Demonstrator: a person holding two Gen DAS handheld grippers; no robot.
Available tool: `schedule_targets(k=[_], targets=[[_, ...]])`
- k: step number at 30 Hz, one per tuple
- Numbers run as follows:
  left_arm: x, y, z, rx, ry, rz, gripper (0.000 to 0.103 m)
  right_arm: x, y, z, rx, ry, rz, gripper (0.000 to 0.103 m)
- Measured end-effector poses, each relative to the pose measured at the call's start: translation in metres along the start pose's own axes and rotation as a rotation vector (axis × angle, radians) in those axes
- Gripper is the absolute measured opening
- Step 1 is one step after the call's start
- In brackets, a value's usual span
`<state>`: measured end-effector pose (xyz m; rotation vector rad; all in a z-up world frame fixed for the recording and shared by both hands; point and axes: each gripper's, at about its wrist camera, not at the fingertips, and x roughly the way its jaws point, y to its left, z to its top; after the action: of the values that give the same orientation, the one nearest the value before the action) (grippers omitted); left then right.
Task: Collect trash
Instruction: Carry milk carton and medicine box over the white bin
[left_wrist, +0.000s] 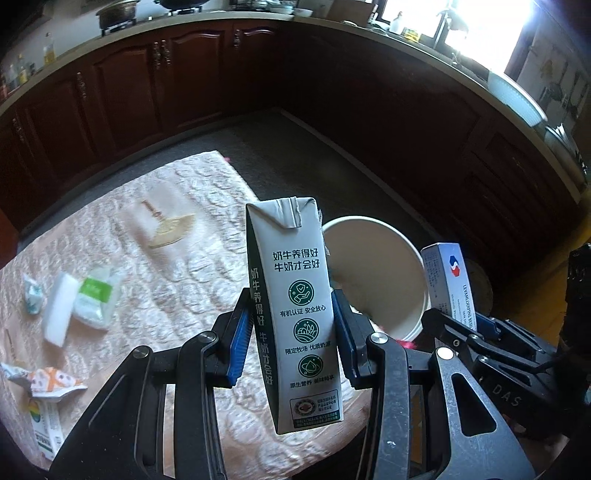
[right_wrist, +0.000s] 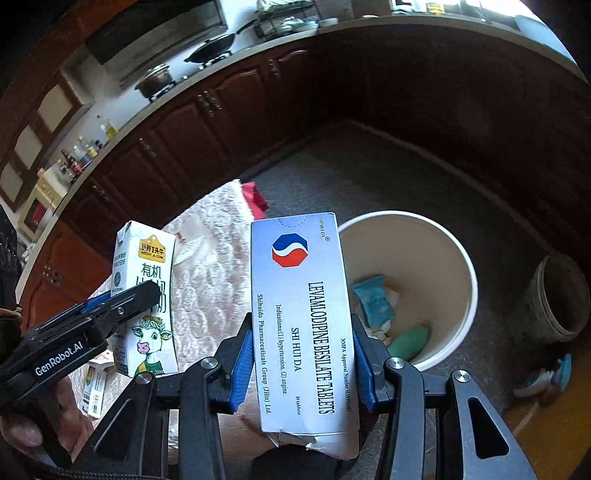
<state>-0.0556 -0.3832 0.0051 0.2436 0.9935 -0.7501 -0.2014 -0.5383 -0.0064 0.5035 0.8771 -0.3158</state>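
Left wrist view: the left gripper grasps an upright milk carton above the table's edge, short of the white bin; releasing now could miss

Right wrist view: the right gripper clamps a tablet box beside the bin; its torn bottom flap might snag

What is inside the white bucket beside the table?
In the round white bucket: a light-blue snack wrapper, a green piece and crumpled white scraps. The held medicine box hides its left part.
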Motion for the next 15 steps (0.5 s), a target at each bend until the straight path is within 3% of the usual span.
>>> schedule_targets(k=[15], targets=[[0.04, -0.035, 0.021, 0.047, 0.044, -0.043, 0.039, 0.018, -0.054, 0.005, 0.122, 0.03, -0.056, 0.045]])
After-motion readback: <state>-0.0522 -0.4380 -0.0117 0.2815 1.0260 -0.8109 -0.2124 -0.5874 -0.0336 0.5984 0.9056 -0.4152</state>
